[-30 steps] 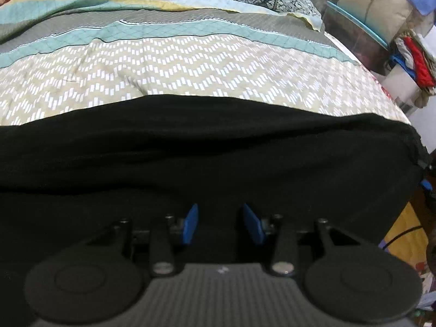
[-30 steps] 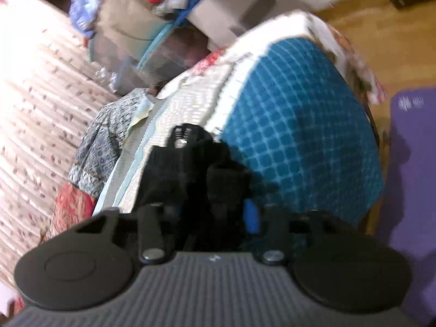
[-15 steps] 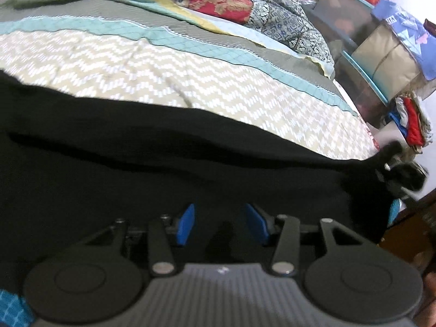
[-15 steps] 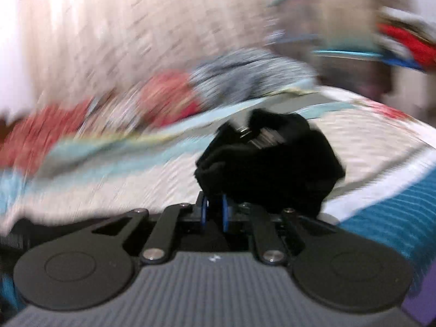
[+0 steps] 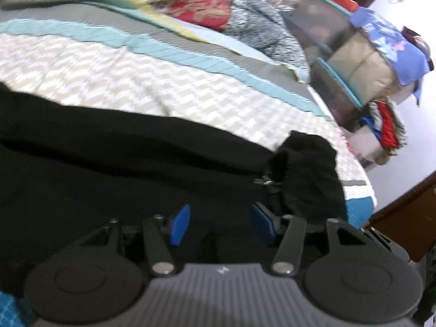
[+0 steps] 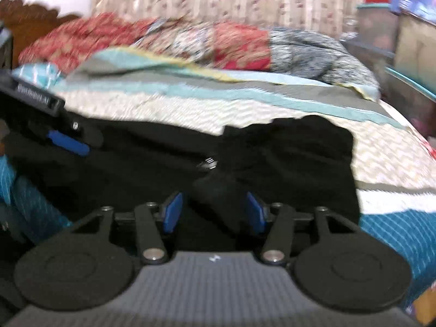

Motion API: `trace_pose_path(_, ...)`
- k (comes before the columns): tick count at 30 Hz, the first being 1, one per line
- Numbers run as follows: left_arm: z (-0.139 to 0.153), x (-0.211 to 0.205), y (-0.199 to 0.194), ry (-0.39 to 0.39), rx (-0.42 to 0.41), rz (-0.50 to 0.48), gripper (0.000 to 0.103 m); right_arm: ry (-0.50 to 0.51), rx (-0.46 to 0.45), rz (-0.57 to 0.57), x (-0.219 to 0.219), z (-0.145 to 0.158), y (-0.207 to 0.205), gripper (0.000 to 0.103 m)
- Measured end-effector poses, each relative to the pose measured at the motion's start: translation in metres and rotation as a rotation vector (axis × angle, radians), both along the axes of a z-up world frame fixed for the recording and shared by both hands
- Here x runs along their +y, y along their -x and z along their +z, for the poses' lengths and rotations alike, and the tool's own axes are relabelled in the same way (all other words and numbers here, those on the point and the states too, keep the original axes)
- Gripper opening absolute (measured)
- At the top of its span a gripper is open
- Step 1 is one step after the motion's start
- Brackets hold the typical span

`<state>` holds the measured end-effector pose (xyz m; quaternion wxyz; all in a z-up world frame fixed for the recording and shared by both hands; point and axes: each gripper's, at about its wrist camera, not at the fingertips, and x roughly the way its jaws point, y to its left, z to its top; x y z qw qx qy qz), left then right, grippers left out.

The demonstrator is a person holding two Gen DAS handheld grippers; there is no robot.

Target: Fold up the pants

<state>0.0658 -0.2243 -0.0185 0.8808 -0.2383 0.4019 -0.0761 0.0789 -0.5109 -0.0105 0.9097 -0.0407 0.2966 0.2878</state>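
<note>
From the left wrist view, the left gripper (image 5: 220,224) points down over the black pants (image 5: 114,169), which lie spread across the bedspread (image 5: 190,90) directly ahead of and beneath its fingers. Its jaws stand partly apart and have just been opening; the blue pads (image 5: 179,224) press on nothing, and only dark cloth shows below the gap. Ahead and to the right of the right-hand finger, a bunched end of the pants (image 5: 308,174) is heaped up, with a small metal fastener (image 5: 263,181) at its near edge. Beyond the garment, further from the tool, the patterned bedding runs up to the pillows (image 5: 207,2).

From the right wrist view, the right gripper (image 6: 214,212) has jaws that have just been opening and now stand apart. A fold of the black pants (image 6: 286,163) lies between the fingers, but the pads do not clamp it. The bunched mass sits just ahead and slightly to the right, its metal fastener (image 6: 208,163) straight ahead of the gap. Far to the left, the left gripper (image 6: 66,143) shows over the same garment. This view is blurred.
</note>
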Motion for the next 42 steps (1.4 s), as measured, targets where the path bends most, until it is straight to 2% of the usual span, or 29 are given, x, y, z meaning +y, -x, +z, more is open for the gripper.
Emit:
trace_pose_path(5,-0.006,-0.021,-0.011,0.027,0.026,-0.033,0.052,-0.049,0.027,-0.113,-0.027,-0.003,-0.025,0.055)
trace_pose_path(9,-0.004,-0.035,-0.017,-0.014,0.02,-0.068,0.054,-0.077,0.04,-0.171,-0.039,-0.005,-0.062,0.061)
trace_pose_path(12,-0.001,-0.037,-0.022,-0.021,0.016,-0.07,0.055,-0.103,0.1,-0.134,-0.035,0.0,-0.082,0.064)
trace_pose_path(14,0.001,-0.035,-0.026,-0.015,0.014,-0.053,0.055,-0.115,0.082,-0.078,-0.026,0.003,-0.072,0.073)
trace_pose_path(16,0.003,-0.028,-0.029,-0.003,0.01,-0.026,0.055,-0.092,0.053,0.018,-0.008,0.003,-0.056,0.08)
trace_pose_path(19,0.002,-0.019,-0.034,-0.002,0.023,0.001,0.055,0.001,0.042,0.142,0.021,-0.015,-0.032,0.08)
trace_pose_path(21,0.001,-0.017,-0.04,-0.008,0.039,0.002,0.055,0.099,0.054,0.173,0.041,-0.038,-0.022,0.072)
trace_pose_path(22,0.001,-0.018,-0.043,-0.007,0.044,0.0,0.055,0.149,0.047,0.175,0.049,-0.049,-0.02,0.046)
trace_pose_path(23,0.002,-0.019,-0.047,-0.006,0.044,-0.006,0.055,0.158,0.035,0.169,0.051,-0.052,-0.021,0.029)
trace_pose_path(24,0.004,-0.022,-0.052,-0.007,0.041,-0.016,0.055,0.126,0.04,0.149,0.047,-0.047,-0.024,0.028)
trace_pose_path(25,0.006,-0.025,-0.058,-0.011,0.037,-0.029,0.055,0.047,0.056,0.116,0.036,-0.036,-0.028,0.028)
trace_pose_path(27,0.01,-0.036,-0.074,-0.017,0.028,-0.057,0.056,-0.167,0.054,-0.012,-0.002,-0.008,-0.041,0.028)
trace_pose_path(28,0.01,-0.042,-0.083,-0.008,0.025,-0.077,0.057,-0.277,0.049,-0.1,-0.027,0.004,-0.05,0.024)
trace_pose_path(29,0.01,-0.048,-0.094,0.007,0.028,-0.092,0.058,-0.39,0.045,-0.186,-0.053,0.011,-0.059,0.018)
trace_pose_path(31,0.006,-0.066,-0.115,0.063,0.05,-0.125,0.059,-0.586,0.048,-0.347,-0.104,0.015,-0.072,0.018)
trace_pose_path(32,0.004,-0.076,-0.125,0.097,0.062,-0.146,0.059,-0.637,0.047,-0.404,-0.122,0.014,-0.076,0.018)
trace_pose_path(34,-0.001,-0.094,-0.143,0.154,0.083,-0.174,0.062,-0.663,0.047,-0.479,-0.146,0.012,-0.079,0.018)
trace_pose_path(35,-0.003,-0.1,-0.15,0.179,0.092,-0.179,0.068,-0.657,0.051,-0.51,-0.154,0.01,-0.08,0.018)
trace_pose_path(36,-0.006,-0.107,-0.158,0.209,0.105,-0.177,0.078,-0.655,0.061,-0.53,-0.16,0.007,-0.08,0.018)
trace_pose_path(37,-0.01,-0.112,-0.165,0.234,0.117,-0.168,0.082,-0.66,0.077,-0.542,-0.164,0.002,-0.079,0.018)
trace_pose_path(39,-0.016,-0.12,-0.178,0.256,0.14,-0.141,0.083,-0.667,0.112,-0.559,-0.169,-0.008,-0.074,0.018)
trace_pose_path(42,-0.025,-0.125,-0.189,0.225,0.187,-0.104,0.083,-0.674,0.143,-0.56,-0.167,-0.019,-0.071,0.018)
